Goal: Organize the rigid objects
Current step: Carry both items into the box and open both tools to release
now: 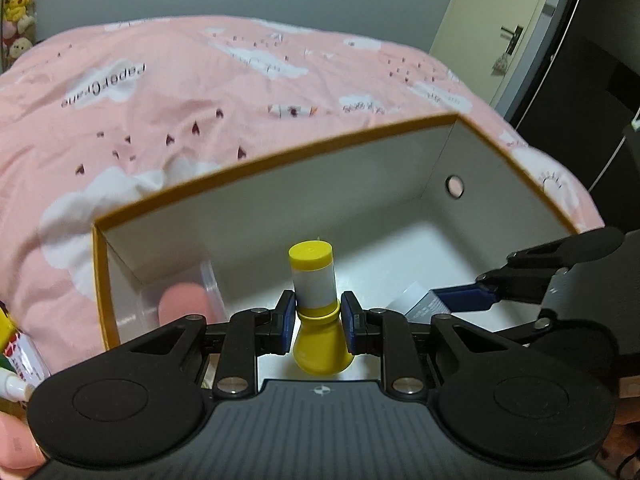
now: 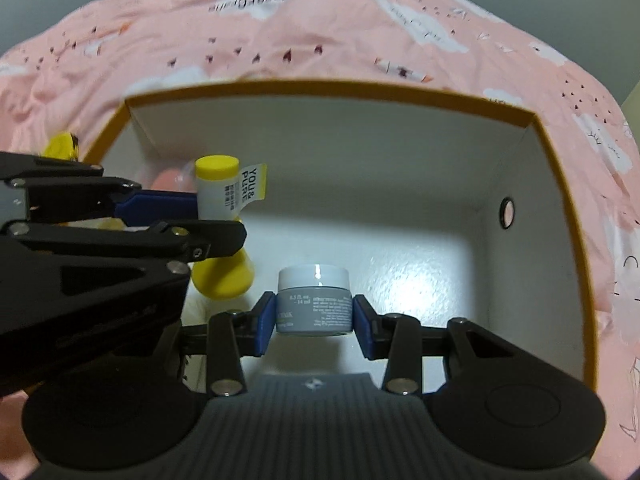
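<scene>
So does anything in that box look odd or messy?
One small thing: the label on the yellow bottle has peeled loose and sticks out like a flag. Otherwise nothing is spilled or broken; the bottle and the grey jar are each held over the box.

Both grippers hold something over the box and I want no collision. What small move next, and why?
Probably lower the right gripper a little and release the jar onto the bare floor of the box. The left gripper with its yellow bottle sits close on the left, so keep them apart.
</scene>
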Available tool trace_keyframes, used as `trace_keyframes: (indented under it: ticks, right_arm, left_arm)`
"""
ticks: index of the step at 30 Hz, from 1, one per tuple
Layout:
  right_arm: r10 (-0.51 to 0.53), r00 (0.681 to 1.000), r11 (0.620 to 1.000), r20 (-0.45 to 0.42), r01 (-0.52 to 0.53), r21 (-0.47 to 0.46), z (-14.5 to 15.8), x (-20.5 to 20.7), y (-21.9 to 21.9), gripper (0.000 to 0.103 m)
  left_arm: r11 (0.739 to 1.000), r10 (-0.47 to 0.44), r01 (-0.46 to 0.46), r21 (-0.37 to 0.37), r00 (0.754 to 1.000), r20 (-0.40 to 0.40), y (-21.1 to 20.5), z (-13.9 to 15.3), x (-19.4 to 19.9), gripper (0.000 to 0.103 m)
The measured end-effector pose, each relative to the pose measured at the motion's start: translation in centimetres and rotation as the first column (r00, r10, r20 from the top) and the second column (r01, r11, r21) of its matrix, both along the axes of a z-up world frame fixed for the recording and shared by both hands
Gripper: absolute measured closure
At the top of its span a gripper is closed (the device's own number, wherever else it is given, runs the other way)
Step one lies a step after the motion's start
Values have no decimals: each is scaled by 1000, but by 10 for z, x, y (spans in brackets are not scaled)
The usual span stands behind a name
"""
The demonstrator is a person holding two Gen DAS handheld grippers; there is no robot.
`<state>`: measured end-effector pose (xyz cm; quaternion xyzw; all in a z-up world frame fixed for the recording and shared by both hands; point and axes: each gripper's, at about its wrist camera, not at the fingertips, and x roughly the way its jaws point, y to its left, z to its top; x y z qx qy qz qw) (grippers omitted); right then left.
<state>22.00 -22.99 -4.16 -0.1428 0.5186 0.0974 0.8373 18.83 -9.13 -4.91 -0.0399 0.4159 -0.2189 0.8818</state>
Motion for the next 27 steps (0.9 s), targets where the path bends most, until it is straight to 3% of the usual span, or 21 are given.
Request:
trace_keyframes:
  ticks: [8,14,17,22,27]
  right_arm:
    - [50,998,998,-46,-51,-24,-10,0,6,62]
    - [74,995,996,-66,-77,-44,-12,-1,8,62]
    - [81,994,996,-72,-84,-37,-12,-1,9,62]
    - [87,993,996,-80,-89,-26,-12,-1,10,62]
    - [99,990,995,-98,-100,-8,-12,-1,13,62]
  left_arm:
    - [997,20,-15,76,997,-74,3,-17,2,76]
    - [996,9,2,85,993,-120,4,-19,1,75]
    - [999,2,5,53,992,-128,9,-16,-1,67]
    - [1000,-5,6,14,995,-99,15,-3,-5,46]
    - [1000,16,-16,-4,997,-69,21,7,-6,39]
